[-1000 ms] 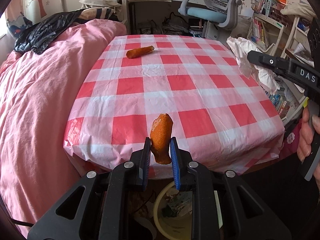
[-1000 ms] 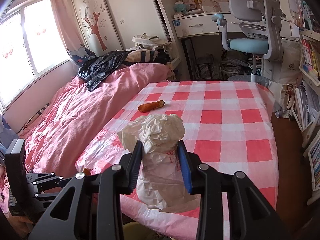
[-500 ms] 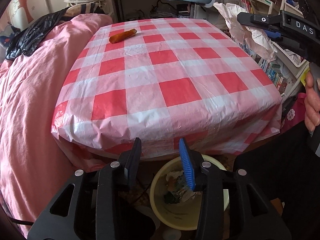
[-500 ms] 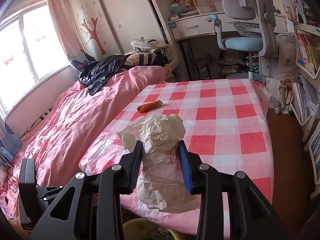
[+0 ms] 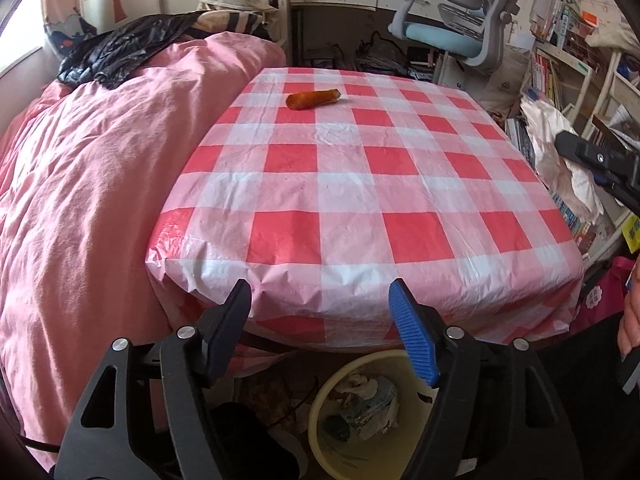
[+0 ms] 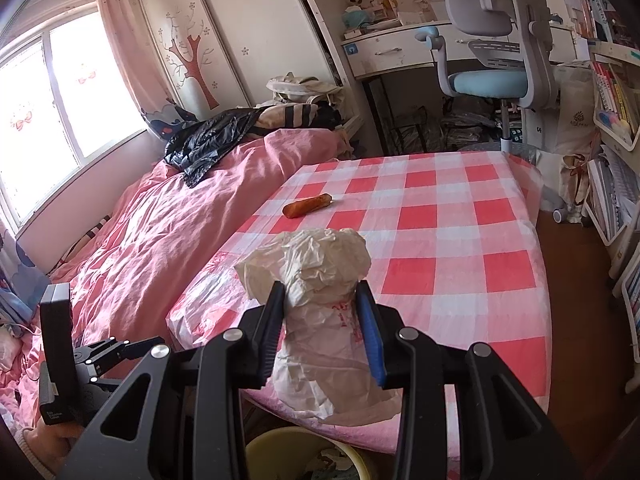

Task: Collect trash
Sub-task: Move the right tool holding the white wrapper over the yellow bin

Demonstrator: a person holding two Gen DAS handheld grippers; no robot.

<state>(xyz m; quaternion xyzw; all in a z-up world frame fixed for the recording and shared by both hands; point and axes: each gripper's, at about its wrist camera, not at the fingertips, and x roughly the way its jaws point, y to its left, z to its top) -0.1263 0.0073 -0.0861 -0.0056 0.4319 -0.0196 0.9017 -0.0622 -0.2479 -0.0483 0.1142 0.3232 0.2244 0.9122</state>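
My left gripper hangs just off the near edge of the red-and-white checked table, its jaws opening with nothing between them. Right below it stands a pale yellow bin with crumpled trash inside. An orange scrap lies at the table's far left. My right gripper is shut on a crumpled white plastic bag, held above the table's near edge, with the bin's rim below. In the left wrist view the bag shows at the right edge.
A bed with a pink quilt runs along the table's left side, with a black jacket on it. A grey and blue desk chair and a white desk stand behind the table. Bookshelves line the right.
The orange piece that my left gripper held has dropped out of its jaws, which have spread wide above the bin. My right gripper still holds the white bag in the same place.
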